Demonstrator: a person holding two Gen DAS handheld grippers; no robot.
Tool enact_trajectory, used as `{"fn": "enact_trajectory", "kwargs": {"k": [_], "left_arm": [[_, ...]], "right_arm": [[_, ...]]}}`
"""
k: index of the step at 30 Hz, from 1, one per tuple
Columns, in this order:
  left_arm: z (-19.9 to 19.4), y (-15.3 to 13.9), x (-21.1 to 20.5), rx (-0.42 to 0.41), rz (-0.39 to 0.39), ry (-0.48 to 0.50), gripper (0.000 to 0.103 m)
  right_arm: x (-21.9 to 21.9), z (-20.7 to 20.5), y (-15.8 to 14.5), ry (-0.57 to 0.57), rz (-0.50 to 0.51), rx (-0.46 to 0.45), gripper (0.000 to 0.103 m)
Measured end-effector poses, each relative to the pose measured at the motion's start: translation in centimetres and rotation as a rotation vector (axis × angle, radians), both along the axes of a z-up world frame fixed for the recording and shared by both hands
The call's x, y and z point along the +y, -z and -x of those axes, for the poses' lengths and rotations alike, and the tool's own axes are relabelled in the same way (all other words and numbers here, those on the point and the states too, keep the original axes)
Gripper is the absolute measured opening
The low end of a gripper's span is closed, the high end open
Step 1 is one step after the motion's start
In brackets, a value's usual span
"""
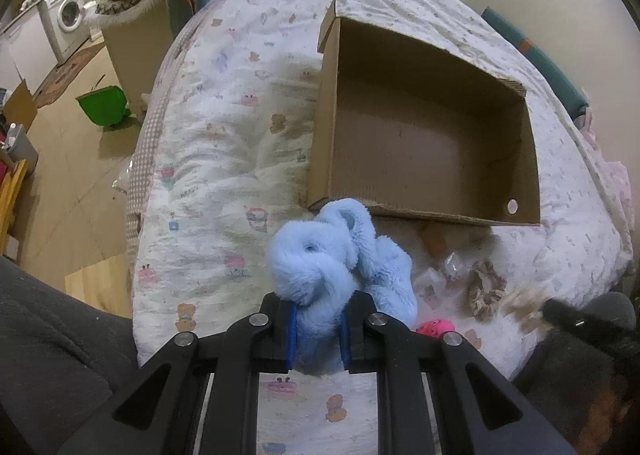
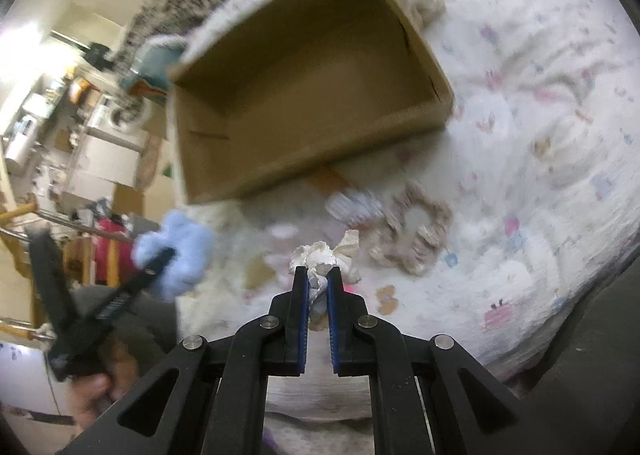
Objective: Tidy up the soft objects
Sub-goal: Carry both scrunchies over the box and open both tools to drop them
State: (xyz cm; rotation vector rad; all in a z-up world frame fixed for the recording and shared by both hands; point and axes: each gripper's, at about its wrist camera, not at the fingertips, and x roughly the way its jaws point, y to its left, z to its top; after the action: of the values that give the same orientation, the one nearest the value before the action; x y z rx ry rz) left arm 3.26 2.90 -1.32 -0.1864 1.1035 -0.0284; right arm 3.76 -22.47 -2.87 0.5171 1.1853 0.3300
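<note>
Bed [image 1: 224, 143] with a cartoon-print white quilt carries everything. Open cardboard box [image 1: 424, 127], nothing showing inside, sits on the quilt beyond both tools. Left tool [image 1: 318, 329] clenched on a fluffy light-blue plush scrunchie [image 1: 324, 255], held just short of the box's near left corner. Right tool [image 2: 318, 283] clamped on a small white crumpled soft item [image 2: 320, 259], lifted above the quilt; view blurred. Beige patterned scrunchie [image 1: 486, 289] lies on the quilt near the box's front wall, clear wrapper [image 1: 452, 267] just beside it. Small pink toy [image 1: 434, 327] near the left tool.
</note>
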Motion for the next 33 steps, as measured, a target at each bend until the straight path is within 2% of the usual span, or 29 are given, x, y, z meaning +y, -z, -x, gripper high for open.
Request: {"fn": "enact_trajectory", "kwargs": {"k": [5, 8, 17, 25, 29, 33], "left_arm": [[-0.1, -1.2, 0.2, -0.033, -0.008, -0.007, 0.015], [-0.3, -1.7, 0.0, -0.050, -0.021, -0.009, 0.015], [-0.7, -3.6, -1.3, -0.081, -0.019, 0.036, 0.015], [-4.8, -6.4, -3.4, -0.155, -0.024, 0.074, 0.015], [-7.4, -6.2, -4.7, -0.163, -0.044, 0.090, 0.015], [-9.7, -4.5, -5.9, -0.135, -0.077, 0.105, 0.015]], "right_arm": [[-1.0, 0.0, -3.7, 0.005, -0.047, -0.147, 0.010], [-2.0, -1.1, -4.7, 0.014, -0.038, -0.161, 0.010], [-2.9, -3.7, -5.1, 0.018, -0.037, -0.179, 0.010], [-4.2, -6.2, -4.3, 0.036, -0.029, -0.230, 0.010], [-3.9, -8.4, -3.7, 0.025, 0.002, -0.242, 0.010], [-3.1, -10.1, -2.8, 0.000, 0.039, -0.251, 0.010]]}}
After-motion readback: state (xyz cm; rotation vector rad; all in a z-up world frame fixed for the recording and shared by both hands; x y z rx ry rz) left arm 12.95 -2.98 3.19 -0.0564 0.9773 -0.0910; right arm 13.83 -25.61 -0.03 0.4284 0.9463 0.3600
